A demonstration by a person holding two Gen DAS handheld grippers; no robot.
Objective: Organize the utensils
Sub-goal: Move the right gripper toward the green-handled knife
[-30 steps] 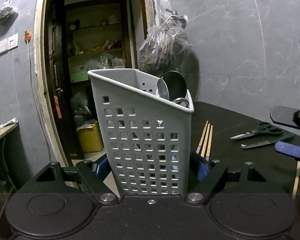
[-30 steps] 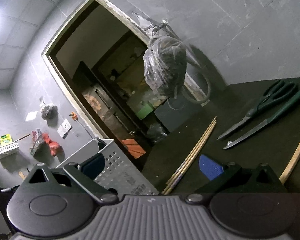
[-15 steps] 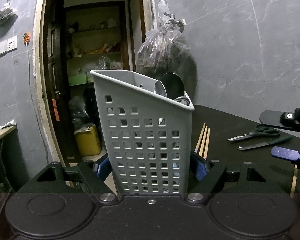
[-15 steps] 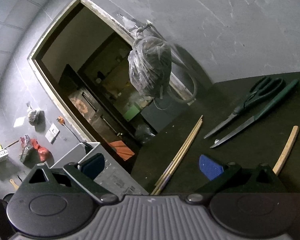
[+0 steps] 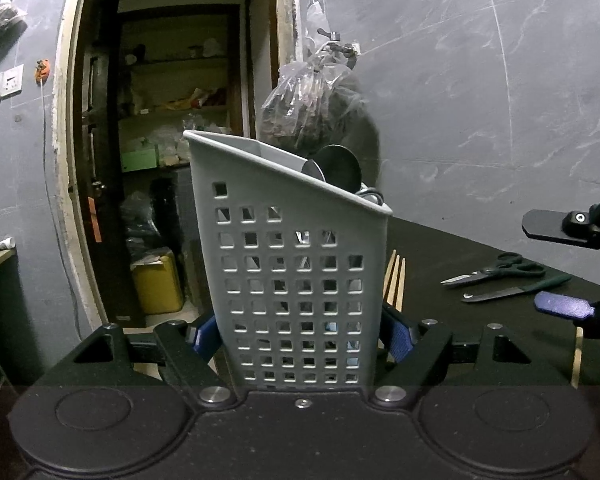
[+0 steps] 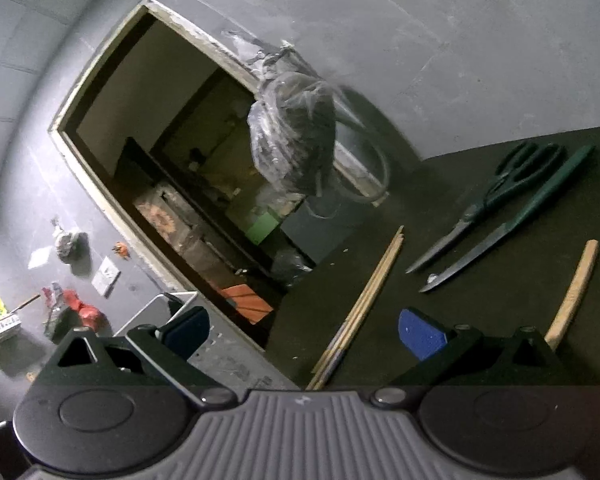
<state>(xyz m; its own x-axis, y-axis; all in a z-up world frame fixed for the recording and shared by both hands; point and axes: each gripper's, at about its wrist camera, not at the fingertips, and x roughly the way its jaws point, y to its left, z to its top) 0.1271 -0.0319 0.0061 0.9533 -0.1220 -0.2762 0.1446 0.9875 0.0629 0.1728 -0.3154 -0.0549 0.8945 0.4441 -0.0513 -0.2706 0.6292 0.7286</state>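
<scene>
- Left wrist view: left gripper (image 5: pixel 300 332) clamps the grey perforated utensil basket (image 5: pixel 296 280), blue pads pressed on both its sides; metal spoons (image 5: pixel 338 168) stand inside. Chopsticks (image 5: pixel 396 276), scissors (image 5: pixel 496 270) and knife (image 5: pixel 516 290) lie on the black table (image 5: pixel 440 248).
- Right wrist view: right gripper (image 6: pixel 300 332) stands wide open, holding nothing, above the chopsticks (image 6: pixel 364 300); scissors (image 6: pixel 496 196), knife (image 6: pixel 512 224) and a wooden stick (image 6: pixel 572 288) lie apart to the right.

The basket (image 5: pixel 296 280) is matt grey plastic, pierced with square holes. Polished metal spoon bowls (image 5: pixel 336 168) gleam inside it. On the matt black table (image 6: pixel 480 320) lie pale wooden chopsticks (image 6: pixel 364 304) and steel-bladed scissors (image 6: pixel 492 204).
</scene>
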